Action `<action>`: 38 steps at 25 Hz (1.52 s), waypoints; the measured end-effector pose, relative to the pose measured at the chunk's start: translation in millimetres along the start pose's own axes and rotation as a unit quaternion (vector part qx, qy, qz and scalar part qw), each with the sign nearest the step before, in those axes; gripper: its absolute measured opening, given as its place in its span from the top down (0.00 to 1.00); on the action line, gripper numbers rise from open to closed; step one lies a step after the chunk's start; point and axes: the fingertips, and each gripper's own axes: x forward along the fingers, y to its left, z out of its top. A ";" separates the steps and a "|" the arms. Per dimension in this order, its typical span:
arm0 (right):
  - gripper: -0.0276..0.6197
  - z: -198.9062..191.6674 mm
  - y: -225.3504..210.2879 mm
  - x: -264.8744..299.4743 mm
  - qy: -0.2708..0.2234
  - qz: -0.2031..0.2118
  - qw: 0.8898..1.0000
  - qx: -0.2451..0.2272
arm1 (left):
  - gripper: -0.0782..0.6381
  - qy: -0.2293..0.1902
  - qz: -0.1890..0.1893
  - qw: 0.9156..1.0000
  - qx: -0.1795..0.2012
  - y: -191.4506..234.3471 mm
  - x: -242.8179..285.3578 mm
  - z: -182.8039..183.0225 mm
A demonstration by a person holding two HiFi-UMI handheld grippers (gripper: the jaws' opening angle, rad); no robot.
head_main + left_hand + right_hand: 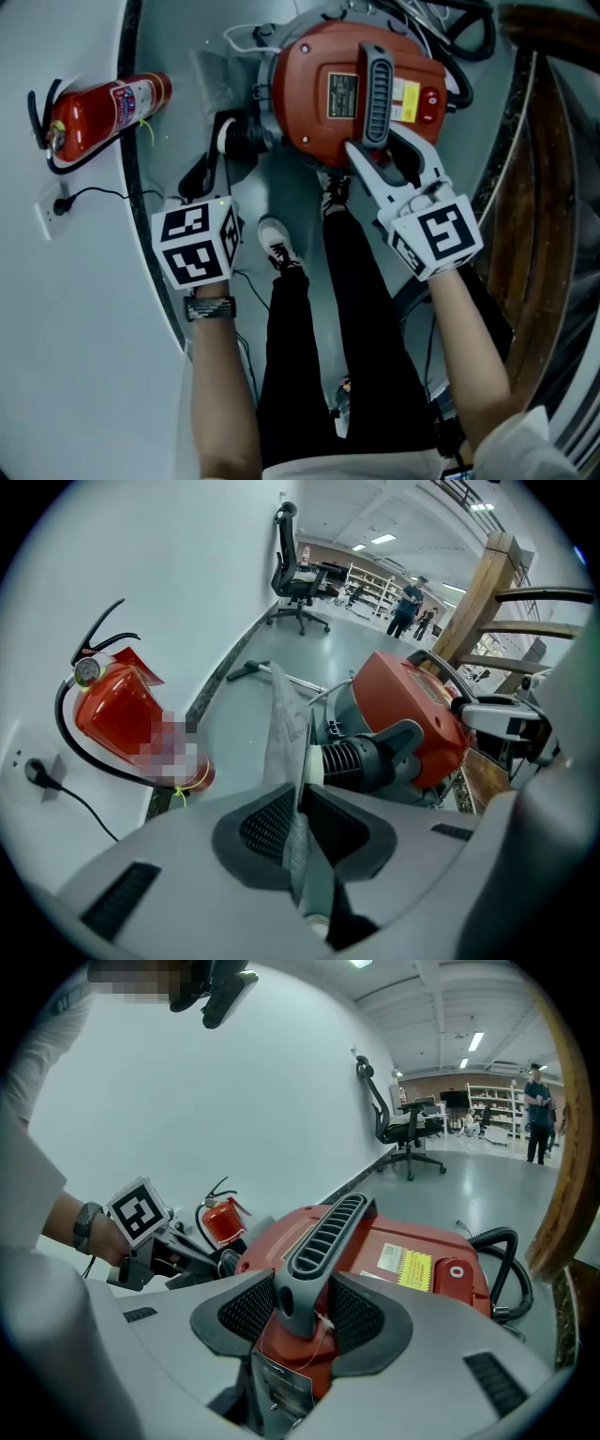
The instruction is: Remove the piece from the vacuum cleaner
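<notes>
The red vacuum cleaner (323, 103) (422, 714) (412, 1260) stands on the grey floor in front of my feet. Its grey ribbed handle (376, 84) (323, 1232) runs across the top. My right gripper (377, 142) (302, 1312) is shut on the near end of that handle, a pad on each side. A thin grey sheet-like piece (281, 724) (217, 80) stands edge-on beside the vacuum's black ribbed hose connector (361, 757) (251, 138). My left gripper (220, 141) (298, 827) is shut on the lower end of this piece.
A red fire extinguisher (103, 112) (117, 714) hangs on the white wall at left, over a wall socket (52, 211) with a cable. The vacuum's black hose (459, 56) curls behind it. Wooden stairs (544, 187) stand at right. My white shoe (279, 244) is near the vacuum.
</notes>
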 end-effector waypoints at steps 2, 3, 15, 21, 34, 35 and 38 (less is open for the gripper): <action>0.66 -0.3 -0.1 -0.4 0.000 0.000 1.000 0.000 | 0.82 0.001 -0.001 1.000 -0.001 0.1 0.3 -0.3; 0.66 -0.2 -0.1 -0.6 -0.001 0.000 1.000 0.000 | 0.82 0.001 -0.002 1.000 -0.001 0.0 0.4 -0.4; 0.66 0.3 0.9 -0.5 -0.002 0.002 1.000 -0.001 | 0.82 0.000 0.002 1.000 0.006 3.4 1.2 0.5; 0.66 0.7 0.7 -1.0 -0.004 0.002 1.000 -0.001 | 0.81 0.003 -0.001 1.000 0.020 4.9 1.6 1.6; 0.66 1.1 0.7 -1.1 -0.003 0.004 1.000 -0.001 | 0.81 0.004 -0.007 1.000 0.024 9.3 2.7 2.5; 0.66 1.1 0.4 -1.1 -0.003 0.003 1.000 -0.001 | 0.82 0.004 -0.010 1.000 0.026 8.7 2.4 2.3; 0.66 0.8 0.4 -1.5 -0.003 0.002 1.000 0.000 | 0.82 0.004 -0.015 0.999 0.032 8.2 2.1 1.8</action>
